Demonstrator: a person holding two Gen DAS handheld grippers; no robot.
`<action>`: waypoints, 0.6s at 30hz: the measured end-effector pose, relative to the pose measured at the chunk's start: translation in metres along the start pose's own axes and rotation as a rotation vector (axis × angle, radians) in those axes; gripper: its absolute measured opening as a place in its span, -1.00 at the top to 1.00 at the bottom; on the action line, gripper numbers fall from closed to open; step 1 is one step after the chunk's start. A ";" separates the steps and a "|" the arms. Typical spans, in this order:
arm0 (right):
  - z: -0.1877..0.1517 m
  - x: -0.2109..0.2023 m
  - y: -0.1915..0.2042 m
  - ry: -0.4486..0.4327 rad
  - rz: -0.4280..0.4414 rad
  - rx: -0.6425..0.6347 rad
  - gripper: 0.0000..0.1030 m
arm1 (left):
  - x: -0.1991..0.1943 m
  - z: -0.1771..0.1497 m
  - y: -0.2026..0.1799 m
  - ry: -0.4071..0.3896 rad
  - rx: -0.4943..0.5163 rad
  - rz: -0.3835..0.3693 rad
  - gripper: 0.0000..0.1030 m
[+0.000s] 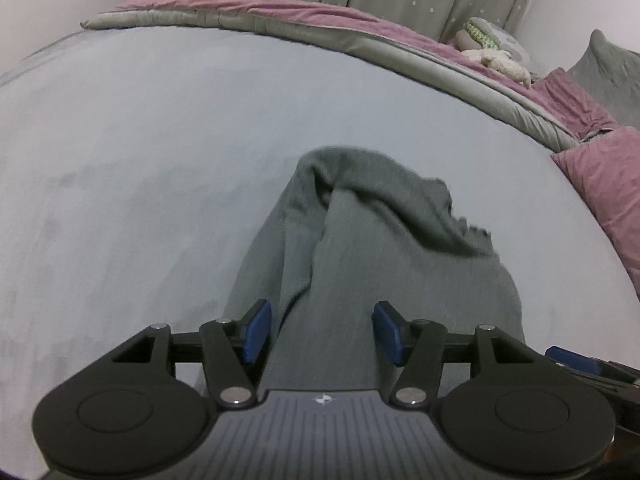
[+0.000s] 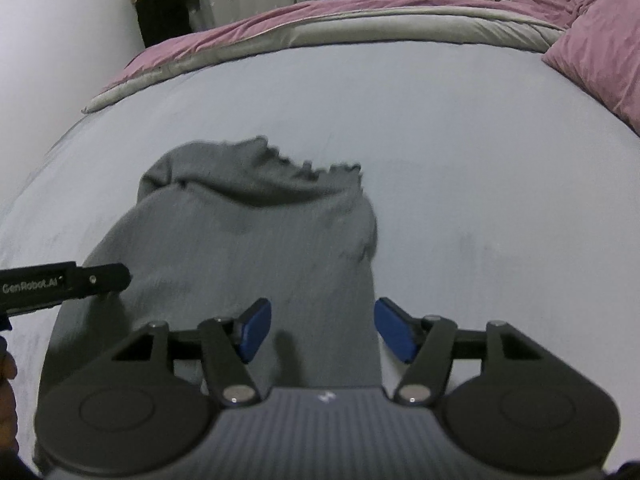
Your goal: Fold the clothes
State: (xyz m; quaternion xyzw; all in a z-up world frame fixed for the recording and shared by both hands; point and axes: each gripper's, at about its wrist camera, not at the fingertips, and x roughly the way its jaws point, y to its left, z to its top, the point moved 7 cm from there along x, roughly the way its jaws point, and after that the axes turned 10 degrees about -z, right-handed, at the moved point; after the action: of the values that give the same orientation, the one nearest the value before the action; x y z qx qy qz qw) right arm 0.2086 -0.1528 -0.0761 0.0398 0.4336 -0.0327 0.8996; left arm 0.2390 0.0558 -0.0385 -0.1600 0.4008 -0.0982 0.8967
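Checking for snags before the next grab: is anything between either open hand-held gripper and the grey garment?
Nothing visible: the grey garment lies directly under the left hand-held gripper and the right hand-held gripper, both open, on the bare bedsheet.

One line of print can be read: "GenRobot.AI" in pale grey letters along the side of the black bar-shaped gripper finger [image 2: 64, 282] that reaches in from the left edge of the right wrist view — the last letters are soft and partly cut by a notch in the bar, so the ending is hard to make out; on the ribbed dark grey plastic housing of the left gripper [image 1: 322, 424] sits a small white emblem — a mark, not letters; the same ribbed grey housing of the right gripper [image 2: 326, 420] carries a similar small white emblem, blurred and unreadable.
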 end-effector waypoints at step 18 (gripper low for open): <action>-0.091 -0.056 0.020 0.019 0.064 -0.048 -0.33 | -0.041 -0.078 -0.008 0.045 -0.049 -0.053 -0.29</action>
State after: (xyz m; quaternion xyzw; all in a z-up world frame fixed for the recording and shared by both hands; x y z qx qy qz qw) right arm 0.1044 -0.1228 -0.0881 0.0325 0.4414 0.0071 0.8967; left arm 0.1534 0.0447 -0.0563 -0.1904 0.4187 -0.1154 0.8804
